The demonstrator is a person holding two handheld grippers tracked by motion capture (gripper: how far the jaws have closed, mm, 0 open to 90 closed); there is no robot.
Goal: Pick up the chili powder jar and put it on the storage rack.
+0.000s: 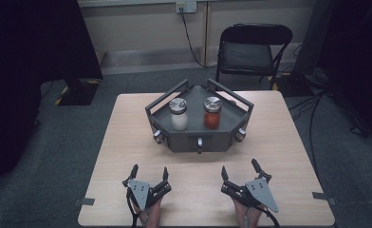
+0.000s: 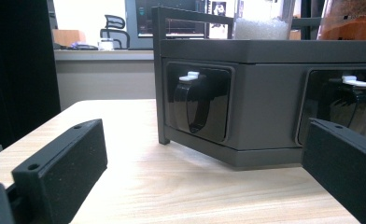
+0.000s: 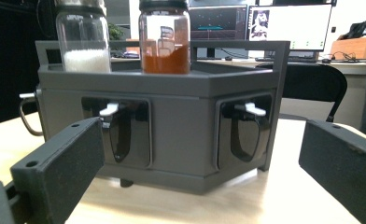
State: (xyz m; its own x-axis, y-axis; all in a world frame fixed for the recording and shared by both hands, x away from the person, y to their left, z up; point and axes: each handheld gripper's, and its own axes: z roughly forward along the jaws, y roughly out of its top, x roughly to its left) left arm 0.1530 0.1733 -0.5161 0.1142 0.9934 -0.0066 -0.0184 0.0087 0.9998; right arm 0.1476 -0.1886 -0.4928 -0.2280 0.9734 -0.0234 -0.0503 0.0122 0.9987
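Both tools resting low on the tabletop [image 1: 127, 123] at the six o'clock edge, wide open and empty: left tool [image 1: 150, 172] and right tool [image 1: 239, 167], jaws spread and pointing toward twelve o'clock. Ahead of them, near the centre, a dark grey caddy [image 1: 172, 140] with railed sides, carrying a jar of white grains [image 1: 179, 114] at its ten o'clock side and a jar of red-orange powder [image 1: 212, 113] at its two o'clock side, both upright with metal lids. Along the near faces, recessed bays holding dark handles with white tabs: one straight ahead in the left gripper view [image 2: 196, 105], two in the right gripper view [image 3: 118, 130] [image 3: 246, 133].

Likely an approach to the caddy or its jars, not yet begun. Best done slowly and level, keeping jaws wide until fully past the rail. For a jar, better to come in from above the rail, centre the glass body between the pads below the lid, then close squarely; off-centre closing risks tipping it against its neighbour. For a handle, better to line up straight on with the bay and avoid nudging the caddy across the tabletop. Worth steadying the caddy with the free tool.
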